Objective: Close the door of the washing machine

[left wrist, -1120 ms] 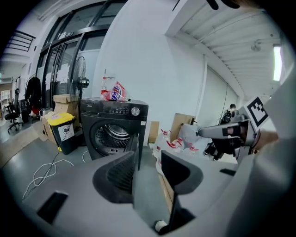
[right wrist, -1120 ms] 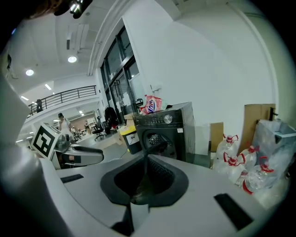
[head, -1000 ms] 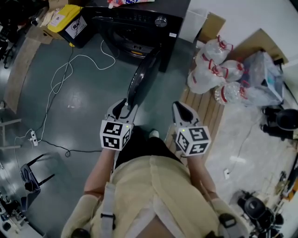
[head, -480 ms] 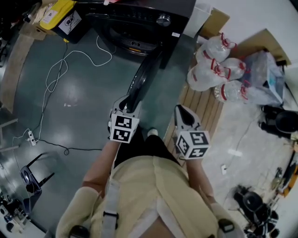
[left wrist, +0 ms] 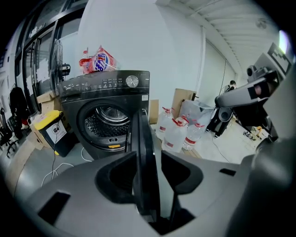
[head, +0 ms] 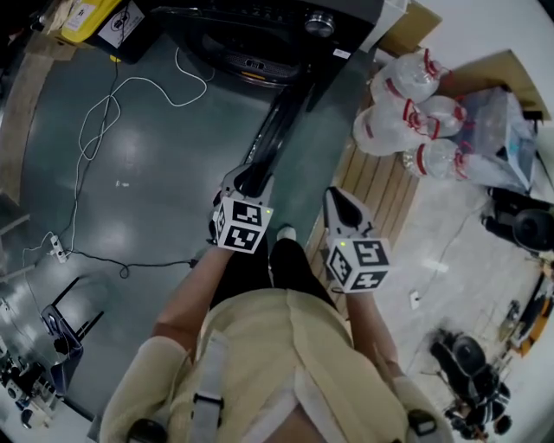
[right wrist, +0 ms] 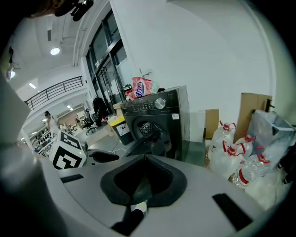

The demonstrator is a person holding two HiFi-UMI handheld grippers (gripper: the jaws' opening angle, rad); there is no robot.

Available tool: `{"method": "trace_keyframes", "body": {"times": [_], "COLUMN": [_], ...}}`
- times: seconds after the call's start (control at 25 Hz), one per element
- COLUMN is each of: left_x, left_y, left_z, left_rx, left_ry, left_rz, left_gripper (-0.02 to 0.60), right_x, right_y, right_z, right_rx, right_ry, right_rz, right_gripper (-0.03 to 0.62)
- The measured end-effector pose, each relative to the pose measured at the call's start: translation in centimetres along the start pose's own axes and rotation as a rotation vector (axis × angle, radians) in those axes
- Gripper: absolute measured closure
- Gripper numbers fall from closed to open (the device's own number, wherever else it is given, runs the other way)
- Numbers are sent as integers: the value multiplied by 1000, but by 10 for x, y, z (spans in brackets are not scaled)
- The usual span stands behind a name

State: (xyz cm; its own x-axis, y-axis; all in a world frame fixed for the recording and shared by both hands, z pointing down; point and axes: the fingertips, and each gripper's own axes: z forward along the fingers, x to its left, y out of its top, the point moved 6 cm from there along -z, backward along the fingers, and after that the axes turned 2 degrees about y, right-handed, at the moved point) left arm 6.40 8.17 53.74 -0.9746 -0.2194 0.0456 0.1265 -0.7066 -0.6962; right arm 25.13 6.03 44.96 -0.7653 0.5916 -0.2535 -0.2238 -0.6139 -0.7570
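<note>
The black washing machine stands straight ahead with its drum showing in the left gripper view. Its round door is swung out toward me and appears edge-on. My left gripper is at the door's free edge. In the left gripper view the door runs between the two jaws of the left gripper, close against the left one, with a thin gap at the right one. My right gripper hangs to the right of the door, shut and holding nothing.
Large water bottles lie on a wooden pallet right of the machine. A white cable and a power strip lie on the grey floor at left. A yellow bin stands left of the machine, and a detergent bag lies on top.
My left gripper has moved forward and right, and the door's edge now sits between its jaws. The right gripper has barely moved.
</note>
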Motion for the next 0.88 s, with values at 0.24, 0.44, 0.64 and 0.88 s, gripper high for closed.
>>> {"method": "trace_keyframes", "body": {"times": [0.24, 0.44, 0.64, 0.88], "left_x": [1, 3, 8, 20], "left_y": [-7, -8, -8, -9], "left_z": [9, 11, 10, 12], "left_rx": [36, 38, 48, 71], "left_ry": [-6, -19, -52, -96], "left_rz": [10, 30, 2, -10], "left_gripper": [417, 420, 437, 440], "right_x": [6, 10, 18, 29], "right_y": [-2, -4, 1, 12], "right_z": [11, 16, 23, 37], "right_rx": [28, 45, 51, 50], "right_ry": [2, 6, 10, 13], "right_rz": [2, 6, 2, -15], "right_gripper": [588, 588, 588, 588]}}
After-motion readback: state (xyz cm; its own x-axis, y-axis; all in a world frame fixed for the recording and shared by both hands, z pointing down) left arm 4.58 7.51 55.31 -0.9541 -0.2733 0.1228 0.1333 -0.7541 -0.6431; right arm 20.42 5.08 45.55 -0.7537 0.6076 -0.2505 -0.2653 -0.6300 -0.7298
